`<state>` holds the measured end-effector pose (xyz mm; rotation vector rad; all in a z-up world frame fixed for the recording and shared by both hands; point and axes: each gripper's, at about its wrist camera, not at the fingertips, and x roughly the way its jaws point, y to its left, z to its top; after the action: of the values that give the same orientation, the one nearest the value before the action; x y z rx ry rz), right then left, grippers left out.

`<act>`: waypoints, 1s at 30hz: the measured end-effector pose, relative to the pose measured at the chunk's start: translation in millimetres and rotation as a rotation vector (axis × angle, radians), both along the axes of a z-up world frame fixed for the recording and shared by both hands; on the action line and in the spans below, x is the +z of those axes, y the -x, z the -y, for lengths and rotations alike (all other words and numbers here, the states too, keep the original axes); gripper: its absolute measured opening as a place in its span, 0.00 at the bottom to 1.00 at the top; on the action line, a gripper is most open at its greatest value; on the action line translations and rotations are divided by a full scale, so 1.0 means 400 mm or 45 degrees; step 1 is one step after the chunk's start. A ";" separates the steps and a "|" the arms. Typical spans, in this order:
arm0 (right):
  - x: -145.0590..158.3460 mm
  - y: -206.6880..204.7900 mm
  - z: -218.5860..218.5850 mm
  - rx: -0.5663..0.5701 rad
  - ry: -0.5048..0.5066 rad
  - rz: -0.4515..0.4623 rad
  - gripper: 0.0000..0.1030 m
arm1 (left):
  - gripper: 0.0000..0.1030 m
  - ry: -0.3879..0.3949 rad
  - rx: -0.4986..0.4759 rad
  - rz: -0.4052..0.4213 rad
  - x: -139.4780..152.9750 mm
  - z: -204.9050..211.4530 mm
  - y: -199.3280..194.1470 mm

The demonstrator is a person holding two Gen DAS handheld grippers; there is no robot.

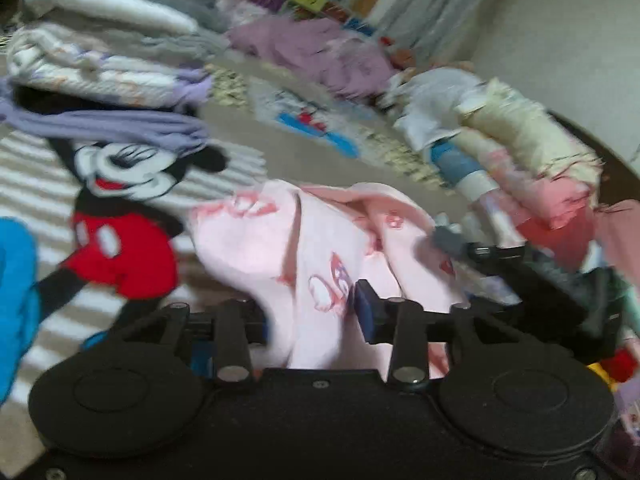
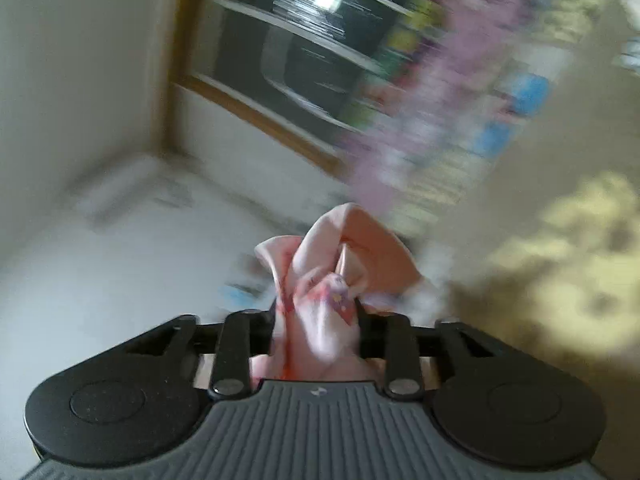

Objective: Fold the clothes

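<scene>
While the pink garment (image 1: 320,248) lies bunched in the lower middle of the left wrist view, the left tongs (image 1: 310,316) have cloth running between their two fingers. The right finger's blue pad (image 1: 366,312) seems to sit just beside the cloth, but the other side is hidden, so I cannot tell if these tongs are pinching it or only standing around it.

In the right wrist view, a thick wad of the same pink garment (image 2: 320,288) fills the gap of the right tongs (image 2: 318,328) at the lower middle. It looks squeezed on both sides, so I think they are clamped on it. The right tongs (image 1: 460,242) also show at the middle right of the left view, at the far edge of the cloth.

The garment rests on a striped blanket with a cartoon mouse (image 1: 116,208) at the left. Piles of folded clothes (image 1: 104,44) sit at the upper left and right.

To fold well, I think each pair of tongs should hold only one edge, not a fat lump. Then pull the cloth flat and smooth before laying one half over the other.
</scene>
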<state>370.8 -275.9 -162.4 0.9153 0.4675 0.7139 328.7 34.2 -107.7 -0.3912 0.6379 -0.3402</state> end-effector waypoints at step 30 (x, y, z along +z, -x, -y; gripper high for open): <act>-0.032 0.214 0.057 -0.032 0.203 -0.387 0.32 | 0.28 0.338 0.073 -0.308 -0.041 -0.022 0.151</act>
<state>285.1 -298.7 -175.0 0.8803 0.7693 0.5074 268.4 43.1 -124.0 -0.7106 0.8189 -0.3260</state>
